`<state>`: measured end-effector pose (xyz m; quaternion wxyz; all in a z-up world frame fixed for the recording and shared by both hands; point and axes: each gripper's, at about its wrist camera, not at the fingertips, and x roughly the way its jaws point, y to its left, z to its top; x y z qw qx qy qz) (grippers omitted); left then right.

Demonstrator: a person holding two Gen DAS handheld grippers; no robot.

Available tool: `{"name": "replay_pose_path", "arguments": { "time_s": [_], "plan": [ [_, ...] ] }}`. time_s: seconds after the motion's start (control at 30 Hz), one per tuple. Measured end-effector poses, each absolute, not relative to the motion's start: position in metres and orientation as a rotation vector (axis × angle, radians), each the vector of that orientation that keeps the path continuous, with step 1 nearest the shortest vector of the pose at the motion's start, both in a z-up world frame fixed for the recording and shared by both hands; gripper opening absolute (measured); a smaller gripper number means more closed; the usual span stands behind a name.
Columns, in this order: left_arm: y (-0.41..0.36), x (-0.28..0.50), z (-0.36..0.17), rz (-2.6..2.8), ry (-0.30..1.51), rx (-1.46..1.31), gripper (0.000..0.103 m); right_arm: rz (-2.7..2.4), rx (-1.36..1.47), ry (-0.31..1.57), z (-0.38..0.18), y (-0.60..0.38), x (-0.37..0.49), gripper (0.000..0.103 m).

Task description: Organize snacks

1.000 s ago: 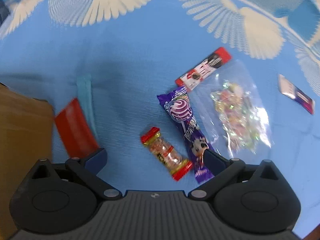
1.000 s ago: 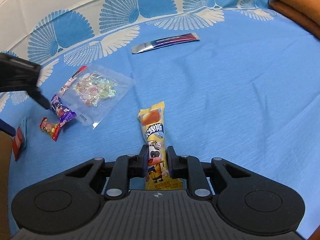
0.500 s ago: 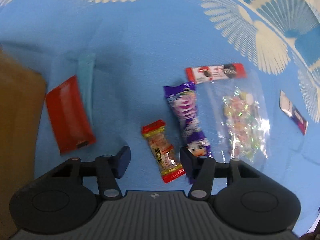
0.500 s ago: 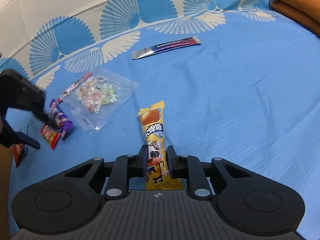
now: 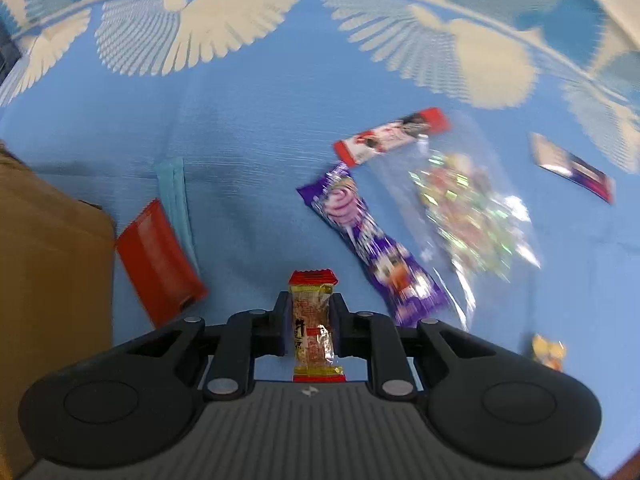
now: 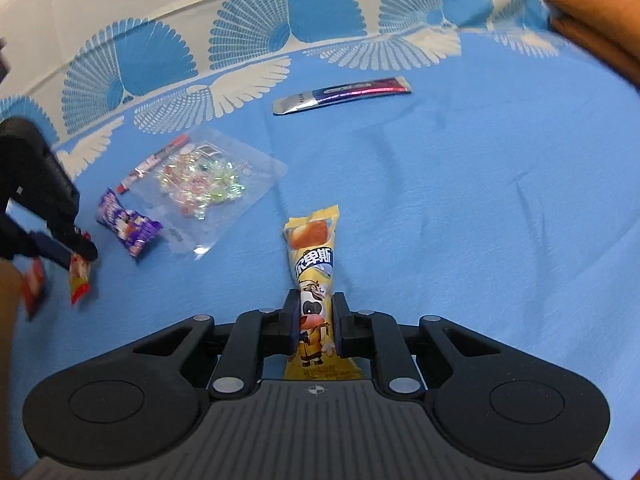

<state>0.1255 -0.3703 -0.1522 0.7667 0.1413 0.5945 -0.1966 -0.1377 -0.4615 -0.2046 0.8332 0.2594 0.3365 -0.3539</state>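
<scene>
Between the closing left gripper [image 5: 311, 322] fingers, a red-ended, gold-trimmed clear candy wrapper [image 5: 312, 328].

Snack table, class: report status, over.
Left gripper jaws closing on red-ended candy. Right gripper shut on yellow snack. Five packets loose on cloth; nothing blocking.

Red-ended candy [image 5: 311, 322] gripped, yellow packet [image 6: 314, 280] clamped
</scene>
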Motion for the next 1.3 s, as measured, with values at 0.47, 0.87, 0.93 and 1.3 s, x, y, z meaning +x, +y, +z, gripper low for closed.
{"name": "replay_pose_path", "arguments": {
  "time_s": [0.47, 0.87, 0.93, 1.3],
  "plan": [
    [-0.195, 0.006, -0.024, -0.64, 1.122, 0.381, 0.021, -0.565, 0.552, 0.55, -0.091, -0.332, -0.185, 0.017],
    [-0.009, -0.054, -0.002, -0.483, 1.085, 0.375, 0.021, -0.201, 0.41, 0.555, -0.023, -0.164, -0.183, 0.017],
    [0.018, -0.052, 0.001, -0.459, 1.1, 0.307, 0.021, -0.176, 0.383, 0.582, -0.021, -0.144, -0.178, 0.017],
    [0.071, -0.061, 0.026, -0.473, 0.968, 0.211, 0.021, -0.208, 0.263, 0.593, -0.001, -0.092, -0.184, 0.017]
  ]
}}
